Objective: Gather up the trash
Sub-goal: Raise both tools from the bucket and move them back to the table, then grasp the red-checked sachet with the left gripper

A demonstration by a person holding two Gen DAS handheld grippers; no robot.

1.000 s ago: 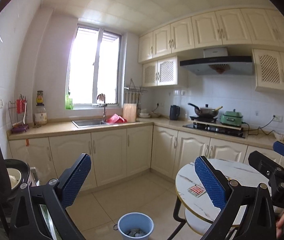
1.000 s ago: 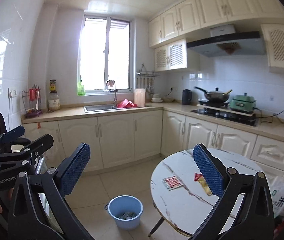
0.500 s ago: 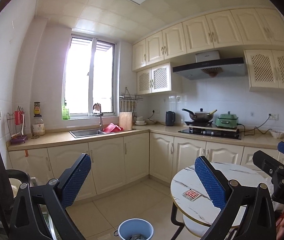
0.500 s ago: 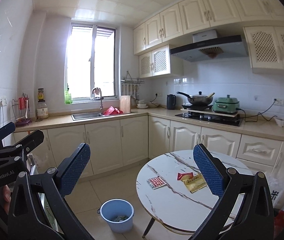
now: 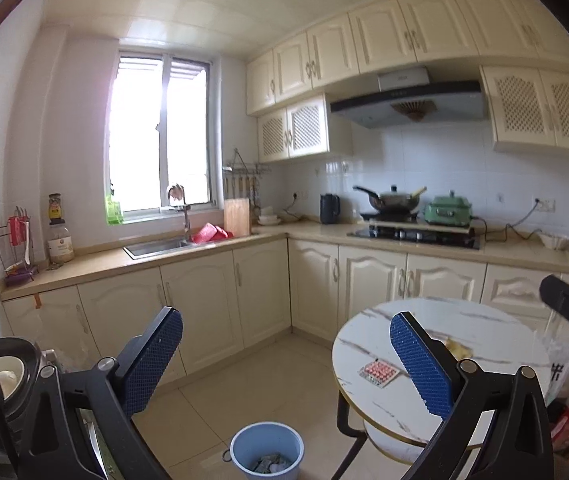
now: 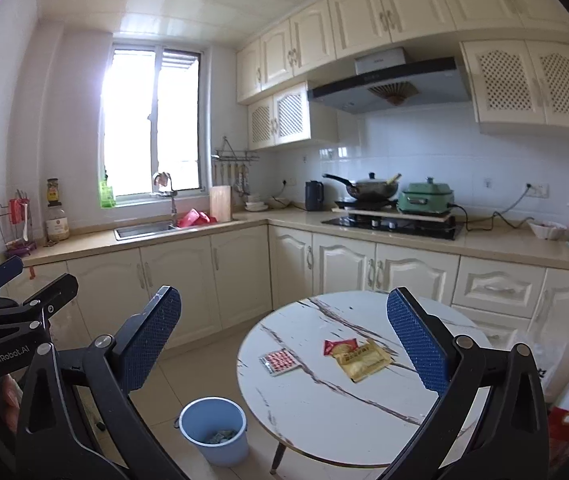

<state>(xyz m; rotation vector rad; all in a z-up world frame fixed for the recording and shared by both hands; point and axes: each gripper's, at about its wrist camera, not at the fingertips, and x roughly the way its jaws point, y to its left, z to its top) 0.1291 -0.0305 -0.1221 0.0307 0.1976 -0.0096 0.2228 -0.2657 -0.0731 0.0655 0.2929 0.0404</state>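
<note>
Right gripper [image 6: 284, 344], jaws spread wide and empty, held above and short of the round marble table [image 6: 364, 420]. Left gripper [image 5: 286, 364], likewise wide open and empty, held over the floor to the table's left. Three pieces of trash lie on the tabletop: a yellow wrapper [image 6: 362, 358], a small red wrapper [image 6: 334, 346] touching its far-left corner, and a red-and-white blister card [image 6: 280, 361] lying apart to the left. One blue bin [image 6: 213, 428] stands on the floor just beside the table's left edge, with some litter already inside. Step in hand, as judged: approach, before the first pick from the table. The next move calls for lowering the right gripper onto the flat yellow wrapper and pinching an edge, since it lies flush with the marble.
</note>
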